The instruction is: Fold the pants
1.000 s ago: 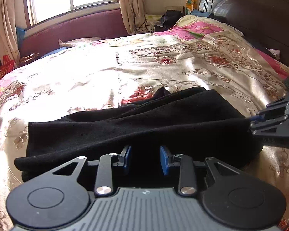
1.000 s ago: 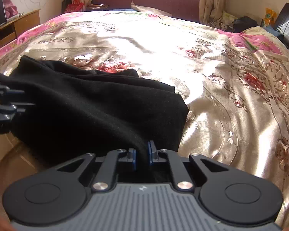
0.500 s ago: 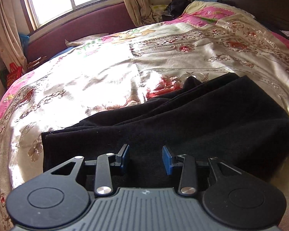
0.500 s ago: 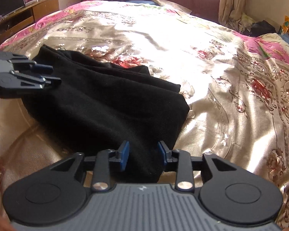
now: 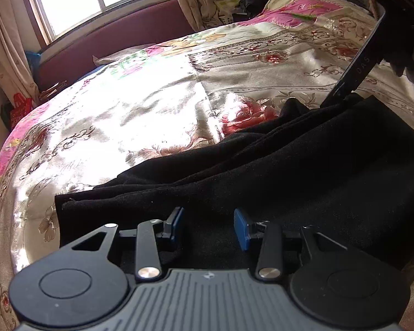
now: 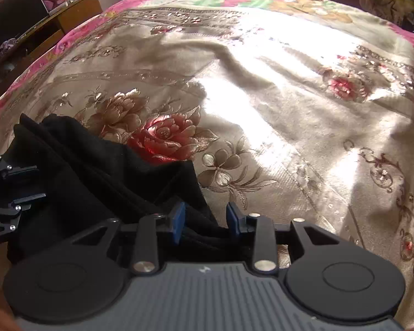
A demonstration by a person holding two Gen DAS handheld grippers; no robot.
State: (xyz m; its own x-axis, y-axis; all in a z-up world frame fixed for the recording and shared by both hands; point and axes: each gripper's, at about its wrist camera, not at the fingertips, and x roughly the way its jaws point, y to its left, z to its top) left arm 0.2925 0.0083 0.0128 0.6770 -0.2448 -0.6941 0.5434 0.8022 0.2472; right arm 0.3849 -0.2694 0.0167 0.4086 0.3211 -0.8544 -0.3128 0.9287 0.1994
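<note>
the left gripper [image 5: 208, 224] stands with its blue-padded fingers [image 5: 176, 222] apart and nothing between them, low over the near edge of the black, soft, fleecy pants [image 5: 289, 171]. the pants lie in a flat stack of several layers on the shiny gold satin bedspread with red flowers [image 5: 157, 104]. the stack runs from just left of the left finger, where the cut ends show as thin stacked edges, off well to the right of the right finger. ahead of the fingers the layers step down toward the bedspread.

the right gripper [image 6: 205, 218] also has its fingers parted, but here a bunched corner of the pants sits in the gap between the pads; they are not pressed onto it. most of the cloth spreads to the left of these fingers, bare bedspread to the right and ahead.

the cloth looks thick, limp and light, likely to sag and slide on the slick satin, so layers may slip apart when lifted. the surest hold seems to be at the two near corners, pinching every layer at once, with the left fingers moved toward the stacked left edge.
</note>
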